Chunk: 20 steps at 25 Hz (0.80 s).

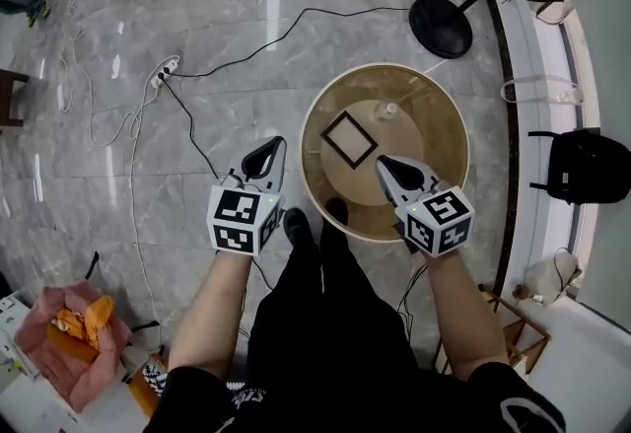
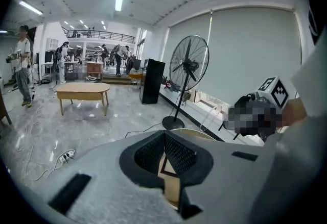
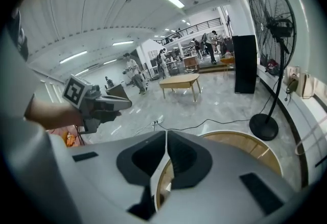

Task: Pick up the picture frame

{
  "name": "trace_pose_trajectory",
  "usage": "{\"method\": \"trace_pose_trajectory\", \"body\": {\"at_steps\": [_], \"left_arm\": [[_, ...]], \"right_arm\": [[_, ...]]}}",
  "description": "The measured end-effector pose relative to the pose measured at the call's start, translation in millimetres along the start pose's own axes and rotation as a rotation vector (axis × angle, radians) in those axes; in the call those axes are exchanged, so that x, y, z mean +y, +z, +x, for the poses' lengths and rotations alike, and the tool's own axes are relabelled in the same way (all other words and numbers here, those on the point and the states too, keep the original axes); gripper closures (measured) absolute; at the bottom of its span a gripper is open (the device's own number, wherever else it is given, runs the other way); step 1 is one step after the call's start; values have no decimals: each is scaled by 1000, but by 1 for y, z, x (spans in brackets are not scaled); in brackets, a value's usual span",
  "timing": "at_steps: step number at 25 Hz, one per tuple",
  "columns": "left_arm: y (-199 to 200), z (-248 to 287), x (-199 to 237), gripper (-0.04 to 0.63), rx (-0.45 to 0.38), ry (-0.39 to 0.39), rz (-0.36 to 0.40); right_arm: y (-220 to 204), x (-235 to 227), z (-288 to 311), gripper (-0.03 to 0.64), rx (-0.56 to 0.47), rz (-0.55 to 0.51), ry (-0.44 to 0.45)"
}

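Picture frame (image 1: 349, 139) near down-tilted hand-held gripper (image 1: 384, 164)

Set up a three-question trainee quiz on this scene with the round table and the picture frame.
1. True or false: the picture frame lies flat on the round table.
2. Fill in: in the head view the right tool is over the table, while the left tool is over the ___.
3. What stands just beyond the table's far edge? A) a ladder B) a standing fan C) a bicycle

Key: 1 true; 2 floor; 3 B.
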<state>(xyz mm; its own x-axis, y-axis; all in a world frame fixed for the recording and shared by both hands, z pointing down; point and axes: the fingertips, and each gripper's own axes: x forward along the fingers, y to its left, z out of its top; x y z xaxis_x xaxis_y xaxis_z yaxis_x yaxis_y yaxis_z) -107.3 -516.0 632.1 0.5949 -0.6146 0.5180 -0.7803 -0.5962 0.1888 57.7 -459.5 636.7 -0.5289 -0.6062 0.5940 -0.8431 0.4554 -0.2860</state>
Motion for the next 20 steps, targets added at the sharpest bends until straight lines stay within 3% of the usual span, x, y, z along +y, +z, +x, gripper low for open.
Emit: {"method": "trace_pose_trajectory", "body": {"at_steps": [20], "left_arm": [[-142,98,12,594,138,-52,-84]], "right_arm": [[-140,-46,98,569,161,53,9]]}}
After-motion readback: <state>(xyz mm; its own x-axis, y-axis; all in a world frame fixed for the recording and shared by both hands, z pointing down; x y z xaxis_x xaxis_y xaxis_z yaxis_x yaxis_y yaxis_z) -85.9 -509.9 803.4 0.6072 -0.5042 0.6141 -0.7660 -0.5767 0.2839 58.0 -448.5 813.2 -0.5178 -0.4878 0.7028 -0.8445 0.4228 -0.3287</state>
